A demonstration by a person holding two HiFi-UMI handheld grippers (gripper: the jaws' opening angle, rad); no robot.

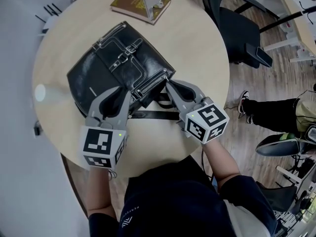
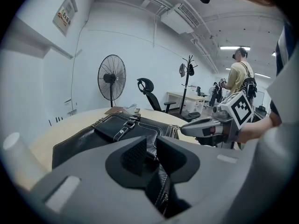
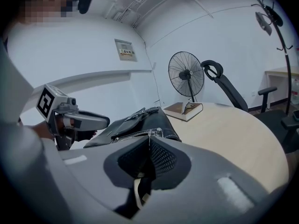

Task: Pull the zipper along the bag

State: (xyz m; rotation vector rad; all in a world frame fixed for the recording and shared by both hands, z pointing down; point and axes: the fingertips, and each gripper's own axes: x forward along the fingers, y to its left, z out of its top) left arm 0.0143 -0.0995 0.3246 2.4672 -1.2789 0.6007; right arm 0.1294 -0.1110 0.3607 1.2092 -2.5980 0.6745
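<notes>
On table [image 1: 197, 48]: black bag [image 1: 106, 68], right tongs [image 1: 167, 84] pinching zipper pull [image 3: 149, 133].

Bright even light comes from ceiling lights [image 2: 233, 47], the table [image 1: 40, 92] shows a small glare spot, and both gripper views bend and darken at the edges

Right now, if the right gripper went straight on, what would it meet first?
The black bag: the right gripper pinches its zipper pull, so going on likely presses into the bag's zippered edge.
</notes>
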